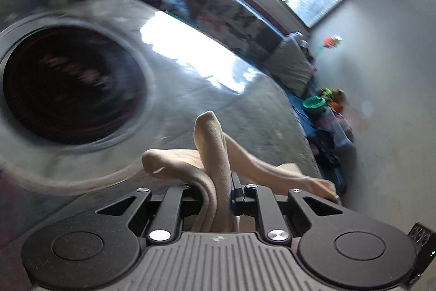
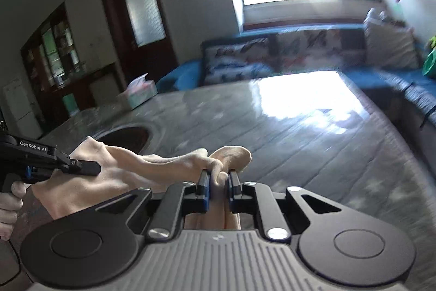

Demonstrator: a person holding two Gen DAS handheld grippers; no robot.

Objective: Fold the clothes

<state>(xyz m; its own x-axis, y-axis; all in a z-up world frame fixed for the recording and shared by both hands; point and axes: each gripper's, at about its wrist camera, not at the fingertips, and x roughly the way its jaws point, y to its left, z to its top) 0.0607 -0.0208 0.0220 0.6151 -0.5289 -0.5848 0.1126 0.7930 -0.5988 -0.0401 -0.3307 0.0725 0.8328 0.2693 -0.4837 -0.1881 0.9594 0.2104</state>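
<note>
Both grippers clamped on one garment above the table. The pale beige, soft knitted garment (image 2: 152,162) hangs bunched between the two tools, lifted clear of the grey marbled tabletop (image 2: 313,143) over its near edge; the right gripper (image 2: 219,182), its jaws drawn nearly together, pinches a gathered fold of the cloth between its blue-edged pads, with a rounded lobe of fabric standing up just beyond the fingertips; the left gripper (image 1: 219,187), likewise almost closed, nips a thick rope of the same garment (image 1: 215,154) that rises past its fingers and droops away to either side.

Seen from the right wrist, the left gripper (image 2: 81,168) enters from the left edge, held by a person's gloved hand (image 2: 11,198), its black finger lying across the cloth; the span of fabric between the two grips runs roughly parallel to the near edge of the table, and this is the garment's long axis at present; the two grips lie near each other, so the span is slack and creased rather than taut.

A round dark recess (image 2: 128,138) in the tabletop lies beyond the garment toward the far left corner; a pale tissue box (image 2: 141,94) stands near the far left edge, well apart from the cloth.

Judgement: the garment has not been spread; the next move probably calls for drawing the two grips apart along that axis, then lowering the cloth flat; neither hand is markedly nearer, since both already hold it.
</note>
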